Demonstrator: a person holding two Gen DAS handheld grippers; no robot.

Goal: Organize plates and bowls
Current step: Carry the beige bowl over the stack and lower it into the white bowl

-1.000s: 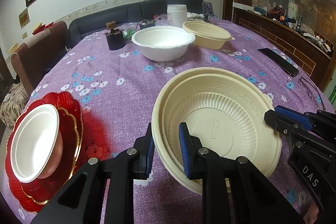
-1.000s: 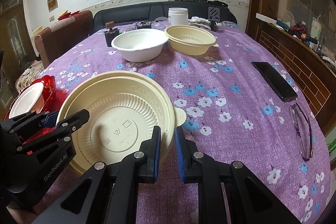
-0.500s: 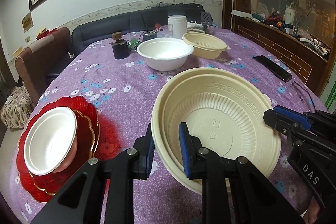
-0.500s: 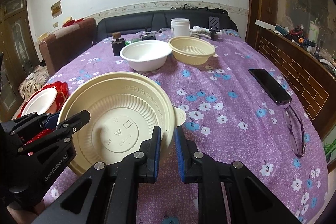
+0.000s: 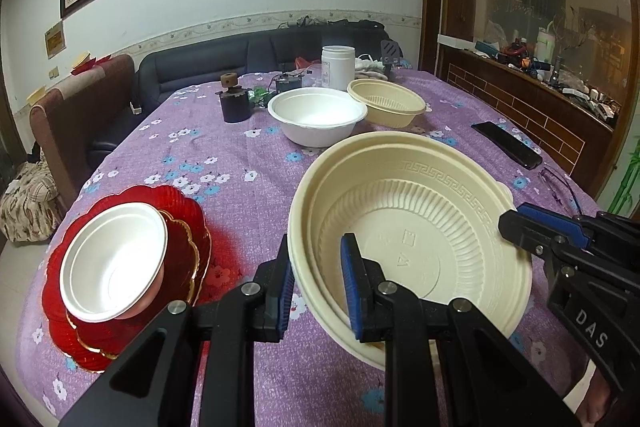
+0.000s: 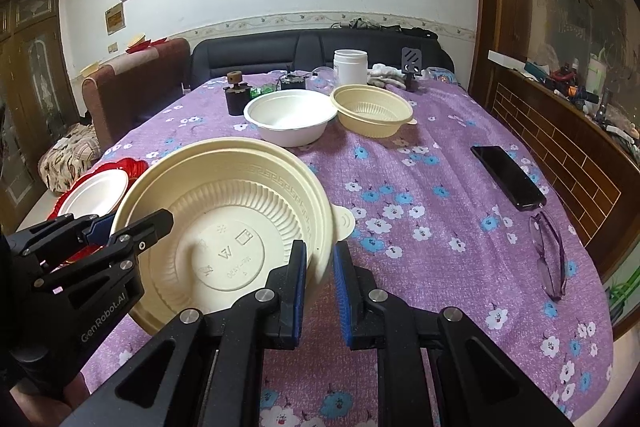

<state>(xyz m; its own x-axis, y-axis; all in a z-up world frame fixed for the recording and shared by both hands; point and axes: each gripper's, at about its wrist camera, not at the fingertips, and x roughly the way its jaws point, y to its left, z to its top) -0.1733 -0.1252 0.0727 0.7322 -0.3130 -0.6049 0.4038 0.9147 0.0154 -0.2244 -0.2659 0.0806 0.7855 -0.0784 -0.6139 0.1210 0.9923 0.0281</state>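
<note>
Both tongs carry the big cream bowl above the table

Nearest, the left tongs (image 5: pixel 314 281) pinch the near rim of the cream bowl (image 5: pixel 412 247), and the right tongs (image 6: pixel 320 279) pinch its opposite rim; the bowl hangs clear of the purple floral table (image 6: pixel 420 187), a second cream rim nested inside it. The tong bodies read "DAS" and "GenRobot.AI"; the moulded marks on the bowl's floor are too faint to read. To the left sits a small white bowl (image 5: pixel 114 263) on red plates (image 5: pixel 188 235); farther off, a large white bowl (image 5: pixel 316 117) touching a smaller cream bowl (image 5: pixel 386 103). This looks like mid-carry; next, probably lowering it level onto a matching pile, both grips releasing together.
</note>
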